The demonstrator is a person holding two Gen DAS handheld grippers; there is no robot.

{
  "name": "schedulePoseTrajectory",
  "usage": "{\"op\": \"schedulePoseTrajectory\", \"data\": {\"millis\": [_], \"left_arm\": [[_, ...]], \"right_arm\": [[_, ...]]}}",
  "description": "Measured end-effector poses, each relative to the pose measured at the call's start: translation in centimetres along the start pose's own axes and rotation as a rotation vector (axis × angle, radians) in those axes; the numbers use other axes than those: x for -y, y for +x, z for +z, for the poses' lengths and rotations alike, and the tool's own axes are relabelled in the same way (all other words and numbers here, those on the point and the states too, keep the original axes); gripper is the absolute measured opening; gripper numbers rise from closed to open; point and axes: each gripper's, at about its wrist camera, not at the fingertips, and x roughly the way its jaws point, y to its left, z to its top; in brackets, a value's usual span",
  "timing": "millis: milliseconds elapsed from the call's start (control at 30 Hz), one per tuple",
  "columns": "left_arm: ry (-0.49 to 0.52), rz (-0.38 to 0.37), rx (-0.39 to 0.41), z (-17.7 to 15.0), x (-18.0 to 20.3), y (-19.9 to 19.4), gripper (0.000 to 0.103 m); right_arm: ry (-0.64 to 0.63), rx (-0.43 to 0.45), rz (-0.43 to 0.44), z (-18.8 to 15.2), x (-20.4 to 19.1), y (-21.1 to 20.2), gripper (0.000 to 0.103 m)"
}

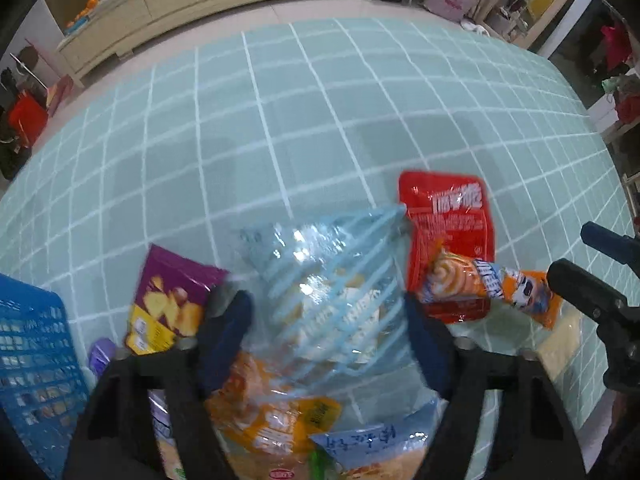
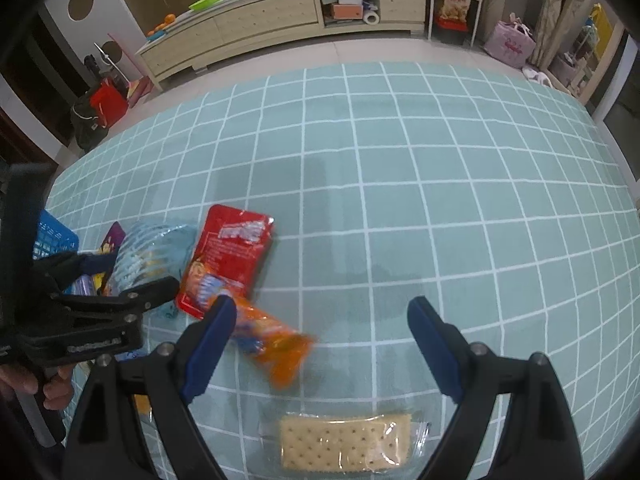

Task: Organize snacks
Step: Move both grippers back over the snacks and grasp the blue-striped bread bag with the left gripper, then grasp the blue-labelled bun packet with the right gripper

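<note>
A clear bag with pale blue stripes point(image 1: 328, 292) lies on a pile of snacks, and my left gripper point(image 1: 326, 328) stands over it, pointing steeply down, its two blue pads against the bag's sides. In the right wrist view the same bag point(image 2: 152, 252) sits under the left gripper point(image 2: 128, 272). A red packet point(image 1: 448, 216) and an orange snack bar point(image 1: 480, 284) lie to the right of the bag. My right gripper point(image 2: 322, 312) is open above the table, nothing between its fingers. A clear pack of crackers point(image 2: 346, 444) lies just below it, and the orange bar point(image 2: 276, 344) is by its left finger.
A blue plastic basket point(image 1: 32, 344) stands at the left edge. A purple snack bag point(image 1: 172, 296), an orange bag point(image 1: 272, 420) and a bag with a blue label point(image 1: 372, 440) crowd around the left gripper. The teal checked tablecloth point(image 2: 400, 180) stretches away beyond.
</note>
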Motion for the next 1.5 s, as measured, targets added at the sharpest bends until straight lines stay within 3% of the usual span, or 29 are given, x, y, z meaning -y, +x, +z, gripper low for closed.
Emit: {"op": "schedulePoseTrajectory", "data": {"millis": [200, 333, 633, 800, 900, 1133, 1233, 1500], "left_arm": [[-0.009, 0.006, 0.023, -0.6, -0.4, -0.5, 0.059], [-0.02, -0.008, 0.049, -1.9, 0.0, -3.1, 0.059], [-0.043, -0.035, 0.117, -7.8, -1.8, -9.4, 0.059], [-0.066, -0.014, 0.15, -10.5, -3.3, -11.8, 0.059], [-0.048, -0.019, 0.173, -11.6, -3.7, -12.6, 0.059], [-0.017, 0.051, 0.172, -12.2, -3.7, -12.2, 0.059], [-0.017, 0.055, 0.173, -12.4, -3.9, -12.0, 0.059], [0.021, 0.118, 0.157, -12.4, -3.3, -10.5, 0.059]], "right_arm": [[0.0, -0.015, 0.013, -0.7, -0.3, 0.1, 0.09], [0.002, -0.021, 0.026, -1.4, -0.6, -0.4, 0.09], [-0.003, -0.03, 0.078, -2.5, -3.2, -2.2, 0.09], [0.001, -0.073, 0.169, -3.5, -5.7, -1.9, 0.09], [-0.006, -0.096, 0.18, -4.2, -7.1, -1.3, 0.09], [-0.011, -0.14, 0.221, -5.1, -9.5, 0.2, 0.089], [-0.017, -0.159, 0.218, -4.9, -10.4, 1.2, 0.081], [-0.012, -0.195, 0.218, -4.6, -11.9, 3.7, 0.08]]}}
